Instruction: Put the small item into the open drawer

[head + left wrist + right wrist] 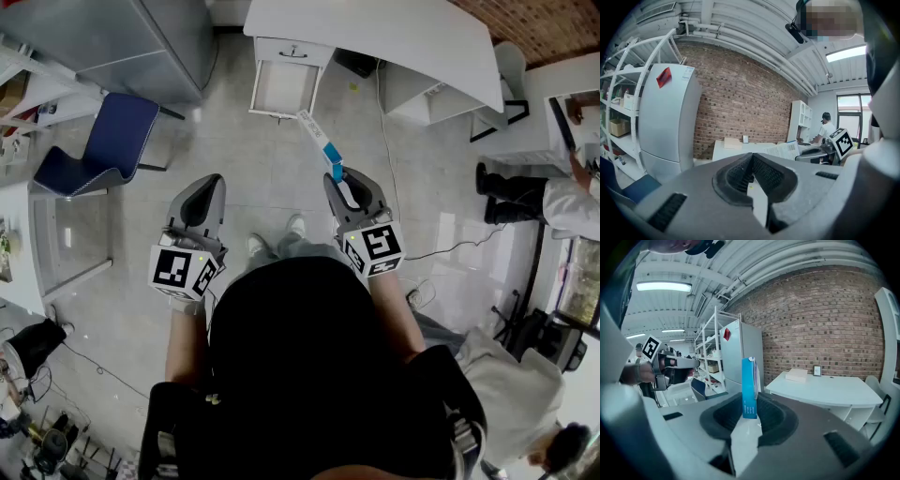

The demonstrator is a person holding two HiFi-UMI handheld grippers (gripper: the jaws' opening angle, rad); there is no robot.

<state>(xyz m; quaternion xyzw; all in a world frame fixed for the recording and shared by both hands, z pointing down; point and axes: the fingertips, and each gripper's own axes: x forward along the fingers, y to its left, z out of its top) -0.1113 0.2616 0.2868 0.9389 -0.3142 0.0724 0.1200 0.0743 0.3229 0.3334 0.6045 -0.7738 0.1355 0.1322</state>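
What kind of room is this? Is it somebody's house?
Probably not a house. It looks more like a workshop or lab room: a bare brick wall, open metal shelves stocked with boxes beside a fridge, and a white desk with its drawer pulled open.

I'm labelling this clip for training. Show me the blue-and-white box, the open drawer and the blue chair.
blue-and-white box (320, 141), head view, middle of its length.
open drawer (281, 89), head view, its bare inside floor.
blue chair (117, 136), head view, its blue upholstery.
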